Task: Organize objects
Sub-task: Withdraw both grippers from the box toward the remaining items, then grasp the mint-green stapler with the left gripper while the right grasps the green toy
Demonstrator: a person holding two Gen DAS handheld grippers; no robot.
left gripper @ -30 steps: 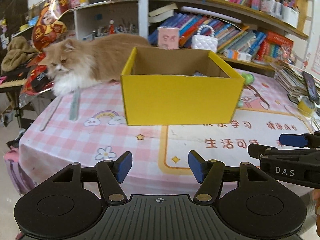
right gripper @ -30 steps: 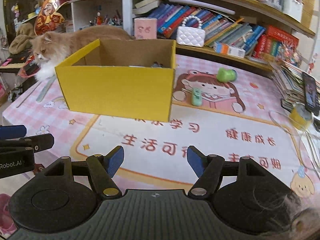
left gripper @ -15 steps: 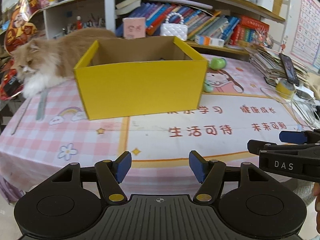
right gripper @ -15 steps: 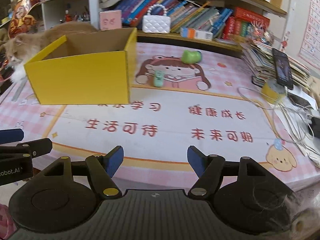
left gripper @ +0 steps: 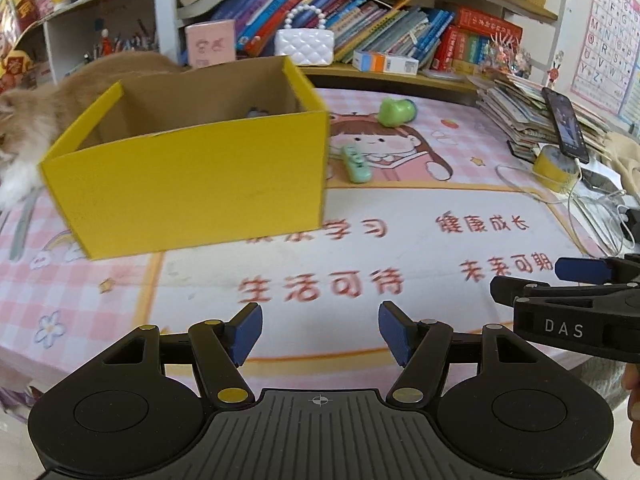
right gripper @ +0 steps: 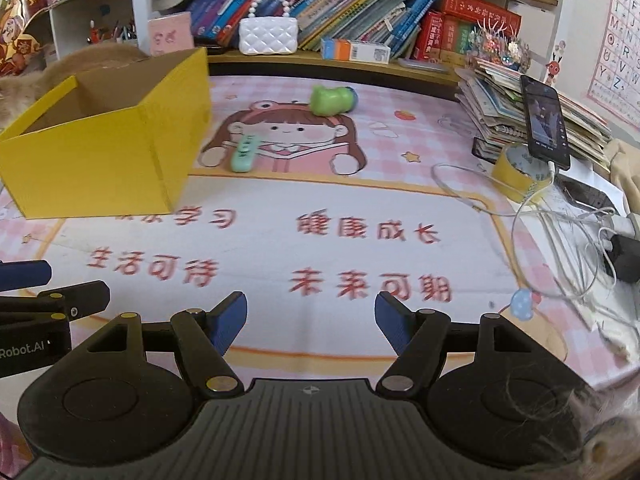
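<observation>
You have swung both open, empty hand-held grippers, left (left gripper: 320,332) and right (right gripper: 311,322), rightward, leaving the yellow cardboard box (left gripper: 192,184) ahead-left and the mint-green plastic remote (right gripper: 245,153) ahead.

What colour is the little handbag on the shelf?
White, quilted handbag with a pearl handle; clearest in the right wrist view.

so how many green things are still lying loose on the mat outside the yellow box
2: a mint green remote just right of the yellow box, and a rounded green toy farther back. The box may hide others.
</observation>
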